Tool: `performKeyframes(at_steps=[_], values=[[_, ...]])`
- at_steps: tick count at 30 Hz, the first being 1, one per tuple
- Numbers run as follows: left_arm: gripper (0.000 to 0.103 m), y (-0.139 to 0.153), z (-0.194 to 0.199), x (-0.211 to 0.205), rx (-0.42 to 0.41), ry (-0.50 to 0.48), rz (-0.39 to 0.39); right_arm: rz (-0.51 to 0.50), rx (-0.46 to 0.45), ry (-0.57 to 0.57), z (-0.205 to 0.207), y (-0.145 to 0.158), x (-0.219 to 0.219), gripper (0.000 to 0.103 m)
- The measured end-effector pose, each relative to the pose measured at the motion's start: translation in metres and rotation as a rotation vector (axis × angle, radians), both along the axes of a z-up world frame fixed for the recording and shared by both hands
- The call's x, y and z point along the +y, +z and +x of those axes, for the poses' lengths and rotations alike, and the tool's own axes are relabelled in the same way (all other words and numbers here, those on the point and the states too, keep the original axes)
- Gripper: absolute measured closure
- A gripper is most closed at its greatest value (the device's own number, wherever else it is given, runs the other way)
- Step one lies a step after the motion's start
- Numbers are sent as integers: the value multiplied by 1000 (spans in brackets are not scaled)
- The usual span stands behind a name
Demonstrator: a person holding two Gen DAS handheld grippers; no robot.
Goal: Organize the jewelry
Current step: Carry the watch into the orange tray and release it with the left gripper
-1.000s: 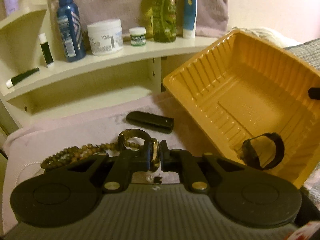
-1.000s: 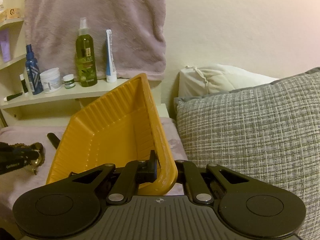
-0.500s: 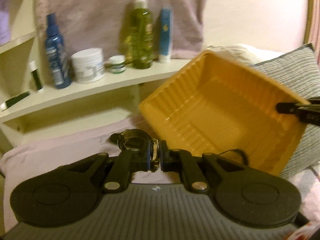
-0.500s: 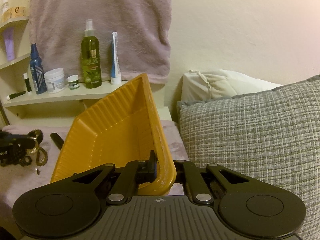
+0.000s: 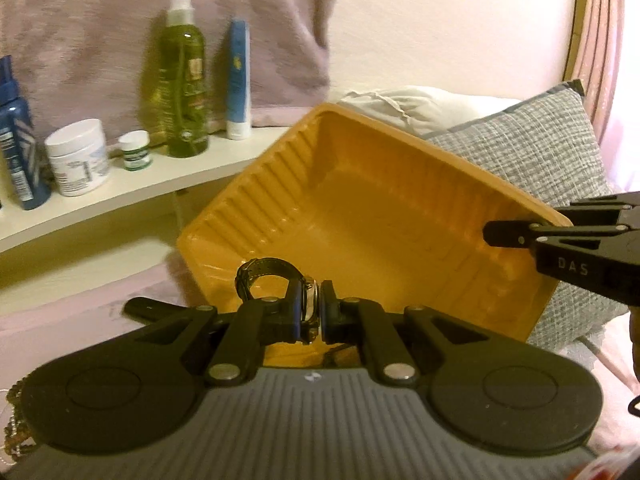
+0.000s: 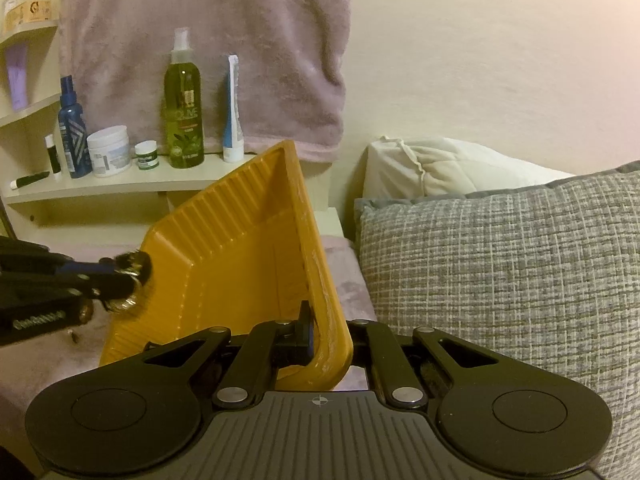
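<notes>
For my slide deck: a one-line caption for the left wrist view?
Left gripper carries a wristwatch over the tilted yellow tray that the right gripper holds by its rim.

bottles (image 6: pixel 183 100) on shelf (image 6: pixel 120 184) | tray (image 6: pixel 240 264) before shelf | cushion (image 6: pixel 500 280) right of tray

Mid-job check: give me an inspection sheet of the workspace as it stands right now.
Surface: pink cloth over the bed.
Job's things: watch at the tilted orange tray's lower edge; bead string left on the cloth.
Clutter: black bar on the cloth.
Grippers: left gripper shut on the watch; right gripper shut on the tray's rim.
Cables: nothing seen.
Surroundings: shelf with bottles and jars; hanging towel; grey cushion; white pillow.
</notes>
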State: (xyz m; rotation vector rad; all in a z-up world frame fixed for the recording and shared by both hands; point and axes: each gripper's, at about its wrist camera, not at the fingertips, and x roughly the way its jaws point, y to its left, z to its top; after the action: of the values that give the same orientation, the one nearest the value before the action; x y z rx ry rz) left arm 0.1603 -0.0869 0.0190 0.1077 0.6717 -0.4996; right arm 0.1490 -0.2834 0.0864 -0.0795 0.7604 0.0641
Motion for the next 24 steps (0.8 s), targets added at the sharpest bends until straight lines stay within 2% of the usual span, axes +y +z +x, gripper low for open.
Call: performKeyframes(at_steps=[14,18,20,24], values=[[95,-10,8,-31,31,-26,28,-2,-2,5,0,0,0,96],[92,-9,8,-28,37,-13,-4,-3,-1,5,-1,0,1,96],[87,-7,6,-24,23,-6,1,-4,-1,5,-1,0,1,96],[87,-2,2,-10,2,22,11,-14,-9,10,-4,1,3,96]])
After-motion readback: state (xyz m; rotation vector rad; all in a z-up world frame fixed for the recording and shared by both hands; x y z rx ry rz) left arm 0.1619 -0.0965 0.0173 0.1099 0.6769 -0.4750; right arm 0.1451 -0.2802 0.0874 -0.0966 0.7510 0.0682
